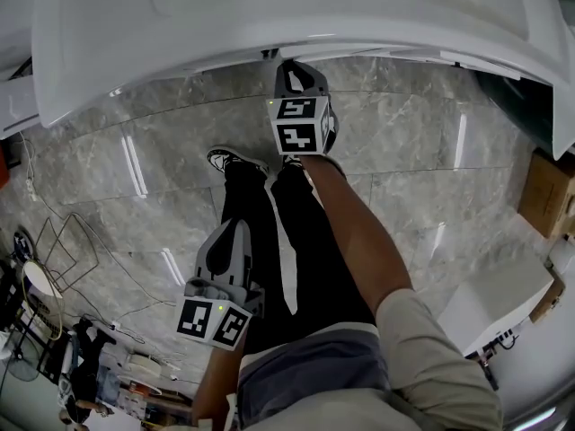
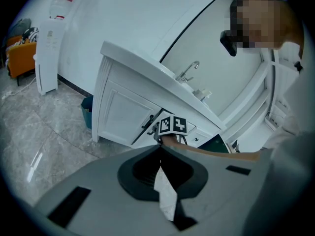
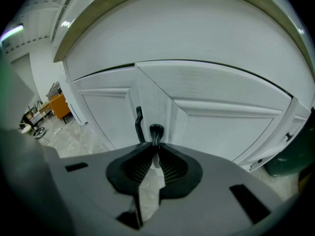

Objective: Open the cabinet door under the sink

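Observation:
The white sink cabinet [image 3: 221,127] has two doors that meet in the middle, each with a black handle. My right gripper [image 3: 156,149] is shut on the right door's handle [image 3: 156,131]; the left door's handle [image 3: 139,124] stands free just beside it. Both doors look closed. In the head view the right gripper [image 1: 286,63] reaches under the white countertop [image 1: 269,16]. My left gripper [image 1: 235,229] hangs back by the person's legs, shut and empty. Its own view shows the cabinet [image 2: 123,112], the faucet [image 2: 189,69] and the right gripper's marker cube [image 2: 172,125] at the doors.
The person's black shoe [image 1: 235,161] stands on the grey marble floor [image 1: 162,142] before the cabinet. A cardboard box [image 1: 548,191] and a white box [image 1: 499,299] lie at the right, cables and clutter [image 1: 54,259] at the left. A blue bin [image 2: 87,111] sits beside the cabinet.

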{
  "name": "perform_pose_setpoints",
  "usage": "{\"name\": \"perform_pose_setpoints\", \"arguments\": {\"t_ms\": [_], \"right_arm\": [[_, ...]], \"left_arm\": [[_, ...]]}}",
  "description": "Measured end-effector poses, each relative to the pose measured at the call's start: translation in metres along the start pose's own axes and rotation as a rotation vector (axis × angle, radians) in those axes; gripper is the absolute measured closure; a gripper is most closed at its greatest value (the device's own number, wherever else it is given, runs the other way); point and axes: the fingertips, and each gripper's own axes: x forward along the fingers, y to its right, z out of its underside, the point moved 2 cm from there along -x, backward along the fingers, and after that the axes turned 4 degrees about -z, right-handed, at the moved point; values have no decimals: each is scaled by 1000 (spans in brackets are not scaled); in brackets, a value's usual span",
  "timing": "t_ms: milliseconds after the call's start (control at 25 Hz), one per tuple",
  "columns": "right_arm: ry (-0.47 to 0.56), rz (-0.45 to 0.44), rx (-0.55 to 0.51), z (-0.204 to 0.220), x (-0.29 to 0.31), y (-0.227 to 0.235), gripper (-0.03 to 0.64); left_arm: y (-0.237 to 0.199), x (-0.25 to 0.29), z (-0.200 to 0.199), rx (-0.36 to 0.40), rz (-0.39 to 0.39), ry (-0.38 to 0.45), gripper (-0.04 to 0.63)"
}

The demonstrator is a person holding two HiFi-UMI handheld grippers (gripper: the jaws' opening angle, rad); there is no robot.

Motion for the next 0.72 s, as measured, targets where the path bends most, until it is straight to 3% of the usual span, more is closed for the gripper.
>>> {"name": "perform_pose_setpoints", "arguments": {"t_ms": [720], "right_arm": [[1,-46,-41,20,-17,-1,565]], "left_arm": [[24,1,7,8,11,1,595]]}}
